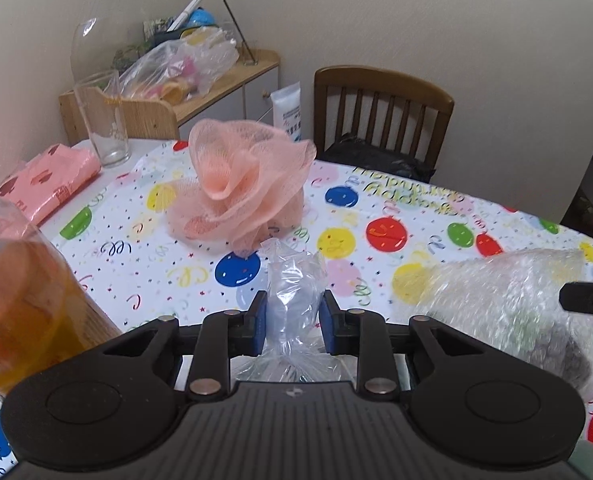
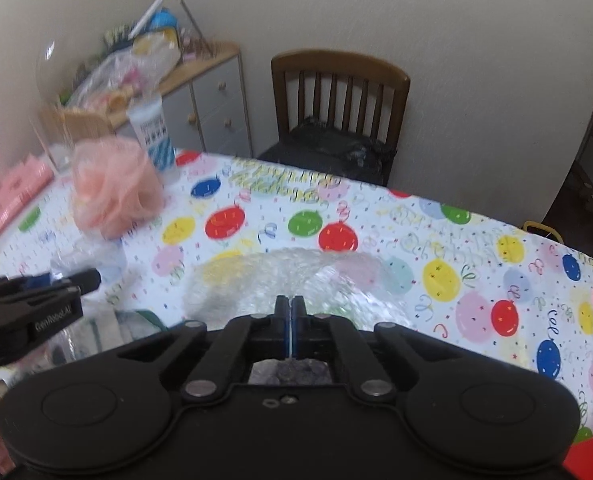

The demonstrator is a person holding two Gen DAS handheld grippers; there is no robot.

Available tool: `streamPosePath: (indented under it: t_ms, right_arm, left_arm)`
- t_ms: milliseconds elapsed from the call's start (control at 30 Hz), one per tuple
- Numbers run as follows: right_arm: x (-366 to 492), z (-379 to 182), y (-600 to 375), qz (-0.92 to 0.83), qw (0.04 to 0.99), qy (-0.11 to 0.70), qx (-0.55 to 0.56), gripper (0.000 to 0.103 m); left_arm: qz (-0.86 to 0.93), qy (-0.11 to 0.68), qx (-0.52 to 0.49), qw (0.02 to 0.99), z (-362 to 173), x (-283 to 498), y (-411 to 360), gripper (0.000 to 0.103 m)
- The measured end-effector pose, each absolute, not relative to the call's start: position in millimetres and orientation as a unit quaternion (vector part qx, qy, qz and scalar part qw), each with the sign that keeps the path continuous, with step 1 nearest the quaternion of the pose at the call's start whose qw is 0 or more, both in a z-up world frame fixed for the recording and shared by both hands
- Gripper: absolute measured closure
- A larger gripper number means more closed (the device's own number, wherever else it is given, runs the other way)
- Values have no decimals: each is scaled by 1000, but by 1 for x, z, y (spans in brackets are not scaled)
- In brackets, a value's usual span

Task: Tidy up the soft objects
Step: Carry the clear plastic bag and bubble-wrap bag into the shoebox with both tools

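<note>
Bubble wrap sits pinched in the tight-closed right gripper; the left gripper squeezes a clear plastic bag.

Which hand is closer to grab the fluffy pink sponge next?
Probably left. The pink mesh bath sponge sits straight ahead of the left gripper, but off to the side of the right gripper. Both are busy: left holds a clear plastic bag, right pinches bubble wrap.

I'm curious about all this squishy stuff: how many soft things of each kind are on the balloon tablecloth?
Pink mesh bath puff: 1
Clear plastic bag: 1
Bubble wrap: 1
Pink printed bag: 1
Total: 4
</note>
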State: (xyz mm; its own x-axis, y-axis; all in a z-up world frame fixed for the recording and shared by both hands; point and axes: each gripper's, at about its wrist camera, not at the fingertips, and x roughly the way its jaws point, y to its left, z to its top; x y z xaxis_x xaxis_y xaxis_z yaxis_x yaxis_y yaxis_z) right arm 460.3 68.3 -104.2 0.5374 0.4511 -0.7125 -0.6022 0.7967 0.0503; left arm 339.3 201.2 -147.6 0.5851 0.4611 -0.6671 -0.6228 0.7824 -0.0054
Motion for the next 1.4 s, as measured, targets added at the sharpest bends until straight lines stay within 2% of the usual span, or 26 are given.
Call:
streamPosePath:
  t_ms: [700,1400]
  right_arm:
    - [408,-9,-26,292,910,292,-24,103]
    - [345,59,-211,245,932,264,42,103]
  left_arm:
    - [218,269,-138,928,-40,308,172,78]
    - [55,280,-112,952,25,305,19,78]
